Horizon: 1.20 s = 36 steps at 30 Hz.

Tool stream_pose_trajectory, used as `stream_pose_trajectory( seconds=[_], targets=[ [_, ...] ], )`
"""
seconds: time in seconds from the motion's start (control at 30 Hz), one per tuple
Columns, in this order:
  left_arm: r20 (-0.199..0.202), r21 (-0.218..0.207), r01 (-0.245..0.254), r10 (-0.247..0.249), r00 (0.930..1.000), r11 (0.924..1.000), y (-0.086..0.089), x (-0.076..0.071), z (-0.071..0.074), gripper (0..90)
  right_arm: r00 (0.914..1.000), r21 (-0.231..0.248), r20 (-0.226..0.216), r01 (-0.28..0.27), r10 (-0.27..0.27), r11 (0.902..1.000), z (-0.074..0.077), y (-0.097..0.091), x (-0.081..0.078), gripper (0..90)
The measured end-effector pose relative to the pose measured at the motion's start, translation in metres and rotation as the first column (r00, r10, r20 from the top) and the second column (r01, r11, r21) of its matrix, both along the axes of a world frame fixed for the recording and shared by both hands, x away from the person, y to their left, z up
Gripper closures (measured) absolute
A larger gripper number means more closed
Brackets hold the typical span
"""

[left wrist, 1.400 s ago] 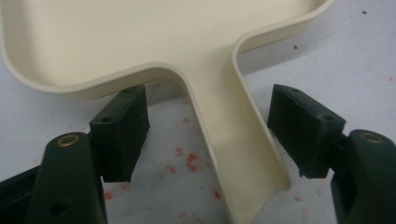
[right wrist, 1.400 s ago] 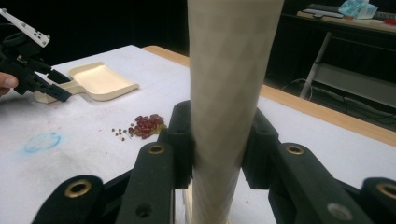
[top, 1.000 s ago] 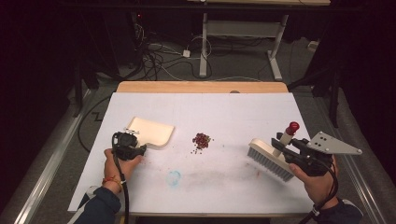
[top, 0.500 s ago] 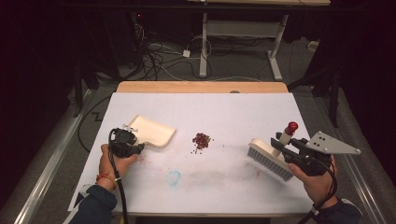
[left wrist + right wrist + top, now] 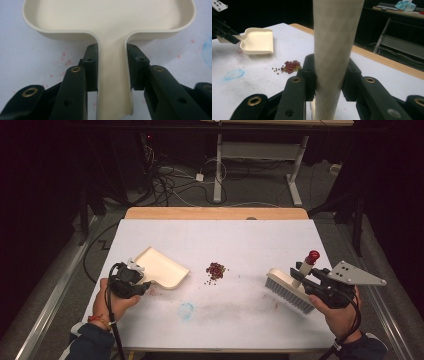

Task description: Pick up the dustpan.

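Note:
A cream dustpan [image 5: 160, 267] sits at the left of the white table, its open lip toward a small pile of red beans [image 5: 216, 269]. My left gripper [image 5: 134, 281] is shut on the dustpan's flat handle [image 5: 112, 82], one black pad on each side. At the right, my right gripper [image 5: 311, 279] is shut on the cream handle [image 5: 334, 50] of a brush [image 5: 289, 290], whose bristles hang over the table; the handle ends in a red knob [image 5: 313, 255]. The right gripper view also shows the dustpan [image 5: 258, 41] and the beans [image 5: 290, 66].
A pale blue smudge [image 5: 186, 310] and faint red stains mark the white table cover [image 5: 240, 235] in front of the beans. A wooden edge [image 5: 215, 213] runs along the table's far side. Cables and desk legs lie on the dark floor beyond.
My left hand has lifted and moved the dustpan a little toward the beans, turning it. The right hand and the brush have stayed put.

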State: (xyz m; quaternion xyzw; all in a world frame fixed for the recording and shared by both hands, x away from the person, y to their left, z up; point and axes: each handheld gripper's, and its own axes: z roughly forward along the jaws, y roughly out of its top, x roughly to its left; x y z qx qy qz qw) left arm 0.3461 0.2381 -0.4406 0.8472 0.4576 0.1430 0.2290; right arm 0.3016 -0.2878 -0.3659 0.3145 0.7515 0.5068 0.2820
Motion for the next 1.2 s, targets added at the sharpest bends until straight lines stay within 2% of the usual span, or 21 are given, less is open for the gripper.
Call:
stream_pose_trajectory(
  seconds=[0.17,0.3,0.43,0.67,0.7,0.87,1.2],
  targets=[
    [-0.007,-0.003,0.042,-0.042,0.9991,0.9991,-0.001,-0.018,0.002,64.1,1.0,0.001,-0.002,0.001,-0.001,1.0,0.0,0.0,0.0,69.6],
    [-0.011,0.007,0.068,-0.068,0.9976,0.9977,-0.002,-0.026,0.003,64.1,1.0,0.0,0.0,0.002,-0.002,1.0,-0.001,0.0,0.001,69.5],
    [-0.031,0.008,0.106,-0.105,0.994,0.9944,-0.004,-0.035,0.002,64.1,1.0,0.002,-0.002,0.006,-0.006,1.0,-0.002,0.0,0.003,69.6],
    [-0.051,0.016,0.159,-0.158,0.9862,0.9872,-0.014,-0.04,-0.002,64.0,0.9999,0.01,0.0,0.016,-0.016,0.9998,-0.002,0.002,0.007,69.6],
    [-0.055,0.019,0.179,-0.178,0.9825,0.9836,-0.018,-0.041,-0.002,64.0,0.9999,0.011,0.001,0.016,-0.016,0.9998,-0.001,0.003,0.009,69.6],
    [-0.06,0.03,0.213,-0.211,0.9757,0.9766,-0.027,-0.042,-0.003,64.1,0.9999,0.019,0.005,0.014,-0.014,0.9997,0.0,0.01,0.017,69.6],
    [-0.066,0.02,0.233,-0.231,0.9706,0.9722,-0.032,-0.04,-0.005,64.0,0.9998,0.023,0.013,0.017,-0.018,0.9996,0.005,0.028,0.047,69.6]
  ],
)
